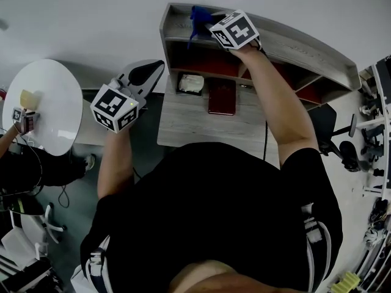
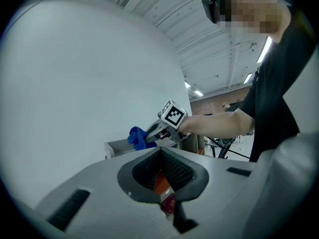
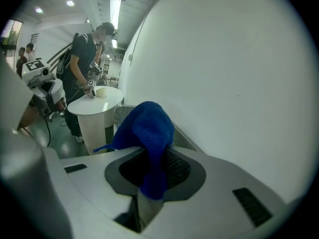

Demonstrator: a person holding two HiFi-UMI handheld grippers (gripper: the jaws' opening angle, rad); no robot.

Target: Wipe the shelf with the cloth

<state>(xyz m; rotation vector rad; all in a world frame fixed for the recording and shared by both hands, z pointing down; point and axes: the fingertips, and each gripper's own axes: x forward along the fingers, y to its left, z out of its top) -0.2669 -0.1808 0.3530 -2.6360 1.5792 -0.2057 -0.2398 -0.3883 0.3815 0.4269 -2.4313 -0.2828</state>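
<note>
We held the blue cloth at the shelf top, upper centre.
Our right gripper clamped it; our left gripper hung at frame left, jaws together, empty.

round white table off to the left, with a small pale yellowish thing on its top. second person in dark clothes stands at that table, seen in the right gripper view. grey wood desk top: dark red book lies flat, whitish flat item in a dark frame just beside it on the left. black cable hangs over the desk's front edge. black office chair to the right of the desk. plain white wall behind. ceiling strip light lit.
</note>
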